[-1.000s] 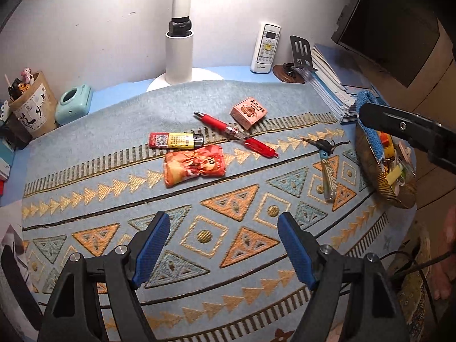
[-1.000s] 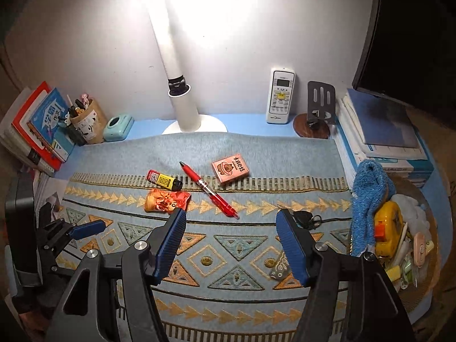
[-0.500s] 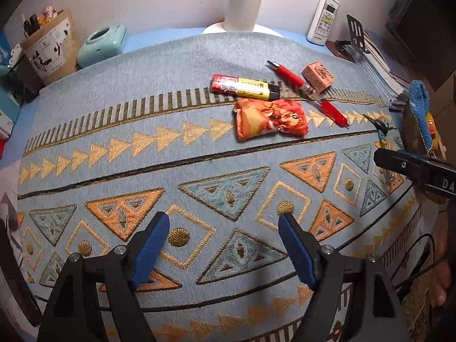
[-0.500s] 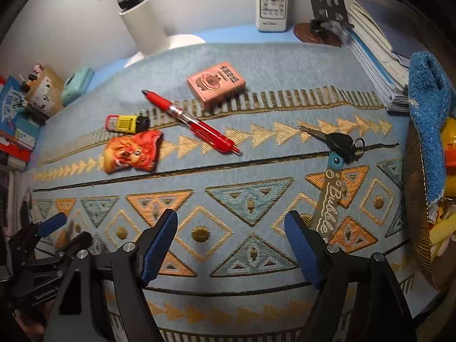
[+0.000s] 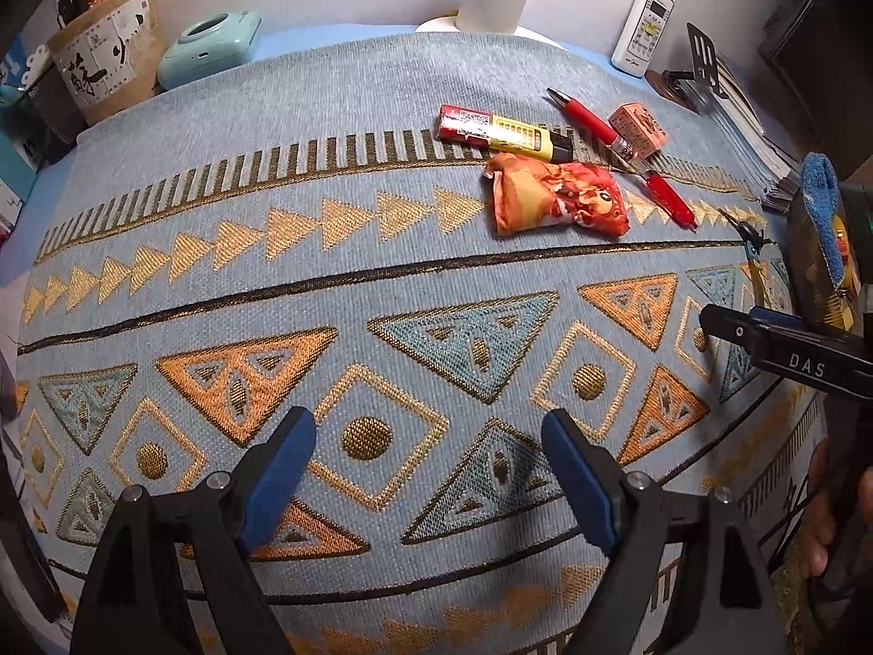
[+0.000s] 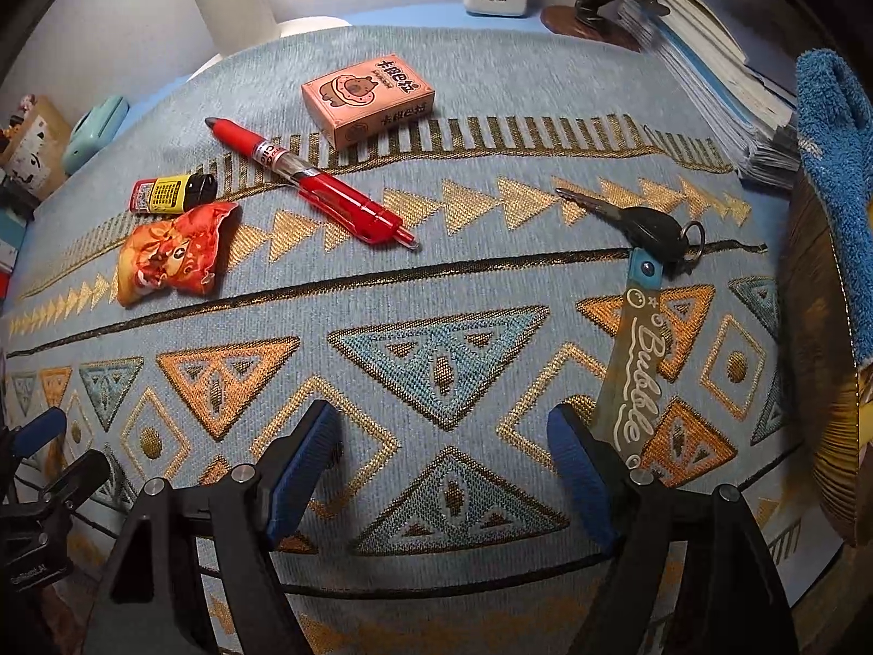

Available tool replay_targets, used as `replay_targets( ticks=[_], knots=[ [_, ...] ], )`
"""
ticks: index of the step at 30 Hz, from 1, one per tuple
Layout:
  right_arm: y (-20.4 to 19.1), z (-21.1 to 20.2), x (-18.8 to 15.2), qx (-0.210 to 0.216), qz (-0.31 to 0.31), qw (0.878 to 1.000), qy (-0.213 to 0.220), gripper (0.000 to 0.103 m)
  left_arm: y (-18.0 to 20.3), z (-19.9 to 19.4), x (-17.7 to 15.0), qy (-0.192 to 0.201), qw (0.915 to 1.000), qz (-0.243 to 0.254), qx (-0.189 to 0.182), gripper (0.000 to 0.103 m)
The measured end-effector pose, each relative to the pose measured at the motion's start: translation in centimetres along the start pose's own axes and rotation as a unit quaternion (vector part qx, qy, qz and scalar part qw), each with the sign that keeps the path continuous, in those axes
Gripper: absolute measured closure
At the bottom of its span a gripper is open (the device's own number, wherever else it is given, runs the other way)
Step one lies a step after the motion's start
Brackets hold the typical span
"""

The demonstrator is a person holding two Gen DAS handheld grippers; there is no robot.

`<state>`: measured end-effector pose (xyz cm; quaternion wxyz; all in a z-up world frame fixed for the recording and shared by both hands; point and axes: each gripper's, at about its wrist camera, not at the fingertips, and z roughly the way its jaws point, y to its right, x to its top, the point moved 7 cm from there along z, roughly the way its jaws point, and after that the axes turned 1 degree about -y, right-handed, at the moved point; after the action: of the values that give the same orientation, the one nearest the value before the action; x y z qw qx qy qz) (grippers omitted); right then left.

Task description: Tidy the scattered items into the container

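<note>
Your left gripper [image 5: 428, 469] hung low over the patterned mat [image 5: 382, 218] with its jaws spread wide and nothing between the blue pads [image 5: 278, 480]. Your right gripper [image 6: 444, 464] was the same: jaws wide apart, empty, low over the mat near its front edge.

The scattered things lay on the far half of the mat. The lighter [image 6: 173, 194] sat at the left, with the orange packet [image 6: 169, 256] just in front of it, the two touching or nearly so. The red pen [image 6: 311, 185] lay slanted to the right of them, its far end near the pink box [image 6: 368, 101], which lay flat behind it. From the left wrist view the pen's middle looked pressed against the box, but you could not tell for sure.

The key [image 6: 649, 226] lay well to the right, its blade pointing away to the left, and its strap [image 6: 633, 365] ran back toward you until its end reached your right gripper's right finger.

The basket [image 6: 818, 382] stood at the mat's right edge, with a blue towel [image 6: 835, 164] draped over its rim. In the left wrist view, your right gripper's finger [image 5: 785, 355] reached in from the right, near the basket.
</note>
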<state>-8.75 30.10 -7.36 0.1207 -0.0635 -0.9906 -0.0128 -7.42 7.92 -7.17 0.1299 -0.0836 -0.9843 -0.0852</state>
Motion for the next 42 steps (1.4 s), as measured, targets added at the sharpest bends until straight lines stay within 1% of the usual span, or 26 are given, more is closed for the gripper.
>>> replay_targets(
  ticks=[2,3,4,6,9,11,14,15,17,21,24,27,33,38,42],
  knots=[
    [-0.1,0.1,-0.2,0.002,-0.002,1.000,0.000,0.019,0.4,0.2,-0.1,-0.002,1.0000,0.000,-0.002,0.008],
    [-0.1,0.1,-0.3,0.002,-0.003,1.000,0.001,0.017,0.6,0.4,-0.1,-0.004,1.0000,-0.001,-0.003,0.001],
    [-0.2,0.2,-0.4,0.000,-0.003,1.000,0.000,0.015,0.8,0.5,-0.1,-0.004,1.0000,-0.003,-0.002,0.000],
    [0.0,0.3,-0.7,0.005,0.001,1.000,0.000,0.008,1.1,0.6,-0.2,-0.002,1.0000,-0.003,0.004,0.000],
    [-0.6,0.6,-1.1,0.005,-0.022,1.000,0.001,0.000,1.5,0.8,-0.2,0.001,1.0000,-0.003,0.007,0.000],
    [-0.6,0.5,-1.4,0.006,-0.020,1.000,0.008,0.000,1.8,1.0,-0.3,0.006,0.9998,0.002,0.021,0.000],
    [-0.6,0.3,-1.9,0.006,-0.020,1.000,0.022,0.000,2.7,1.7,-0.3,0.006,0.9969,0.033,0.071,0.000],
    [-0.6,0.2,-2.0,0.005,-0.020,0.999,0.026,0.000,3.0,1.7,-0.2,0.012,0.9966,0.037,0.073,0.000],
    [-0.6,0.1,-2.3,0.005,-0.020,0.999,0.032,0.000,3.0,1.8,-0.2,0.019,0.9974,0.024,0.065,0.000],
    [-0.6,-0.1,-2.7,0.005,-0.022,0.999,0.030,0.000,3.6,1.9,-0.2,0.043,0.9963,0.030,0.067,0.000],
    [-0.5,-0.2,-3.0,0.006,-0.021,0.999,0.026,0.000,4.0,2.0,-0.2,0.046,0.9963,0.030,0.067,0.000],
    [-0.5,-0.3,-3.4,0.006,-0.022,0.999,0.034,0.000,4.4,2.2,-0.1,0.049,0.9960,0.036,0.066,0.000],
    [-0.4,-0.6,-4.2,0.007,-0.024,0.999,0.040,0.000,5.2,2.3,-0.2,0.074,0.9943,0.048,0.060,0.000],
    [-0.3,-0.7,-4.8,0.007,-0.022,0.999,0.031,0.000,5.8,2.6,0.0,0.071,0.9946,0.046,0.061,0.000],
    [-0.3,-0.8,-5.2,0.006,-0.020,1.000,0.018,0.000,6.3,2.9,0.5,0.053,0.9958,0.043,0.061,0.000]
  ],
)
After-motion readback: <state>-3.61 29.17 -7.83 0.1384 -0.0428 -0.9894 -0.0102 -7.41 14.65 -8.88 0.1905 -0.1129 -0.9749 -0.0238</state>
